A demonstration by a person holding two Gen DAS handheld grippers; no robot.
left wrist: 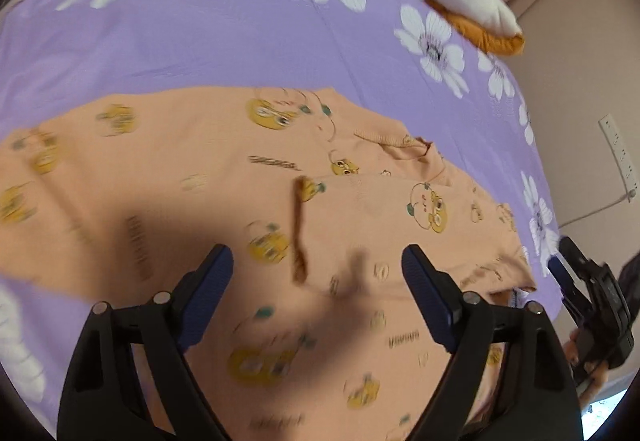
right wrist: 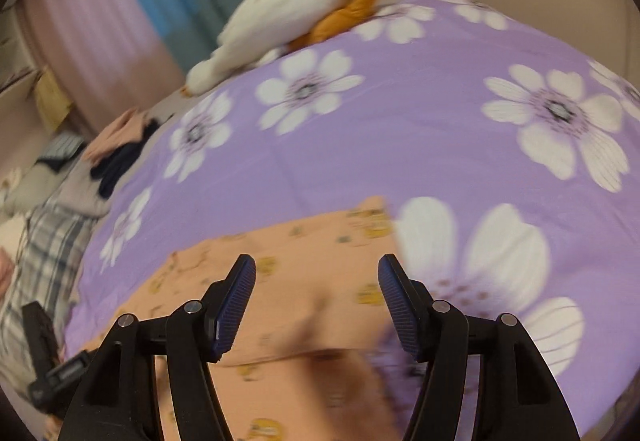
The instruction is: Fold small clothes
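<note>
Peach-orange garment (left wrist: 224, 177) with yellow cartoon prints lies spread on the purple floral bedsheet (left wrist: 200, 41), filling the lower and middle part of the left wrist view; its ribbed neckline sits right of centre and one layer is folded over the right part, a dark fold edge running down mid-frame. Left gripper (left wrist: 318, 269) bottom centre, jaws wide apart, nothing between the pads, garment beneath them; whether the tips touch the cloth can't be told, frame blurred. Right gripper (right wrist: 316, 277) bottom centre of the right wrist view, jaws apart, empty, over the garment's (right wrist: 280, 281) right edge where it meets the bedsheet (right wrist: 400, 145). The right gripper (left wrist: 592, 297) also shows at the right edge of the left wrist view, off the garment's corner. White and orange plush toy (right wrist: 288, 21) lies at the far upper edge of the bed. Pile of other clothes (right wrist: 120, 145) at the left of the right wrist view. Curtains (right wrist: 160, 1) upper left, blurred.
</note>
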